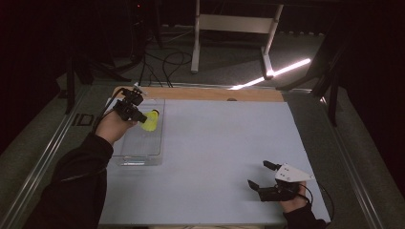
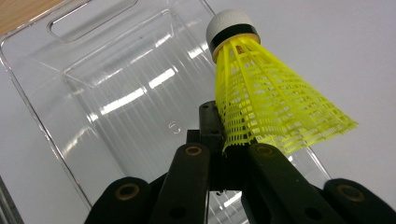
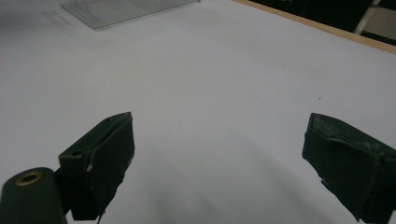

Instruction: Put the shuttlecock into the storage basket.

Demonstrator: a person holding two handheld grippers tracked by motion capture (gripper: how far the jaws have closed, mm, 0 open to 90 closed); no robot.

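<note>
While my left tool (image 2: pixel 224 151) pinches the shuttlecock (image 2: pixel 266 107) by its skirt above the tray (image 2: pixel 116 88), my right tool (image 3: pixel 219 163) rests spread on the table (image 1: pixel 224 143); I judge only the drop remains

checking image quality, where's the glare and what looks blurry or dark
High view: dark surroundings, with a bright light streak on the floor. Left gripper view: ceiling lights glare off the clear tray; the yellow shuttlecock is sharp. Right gripper view: the open right hand-held gripper looks soft, the table evenly lit.
</note>
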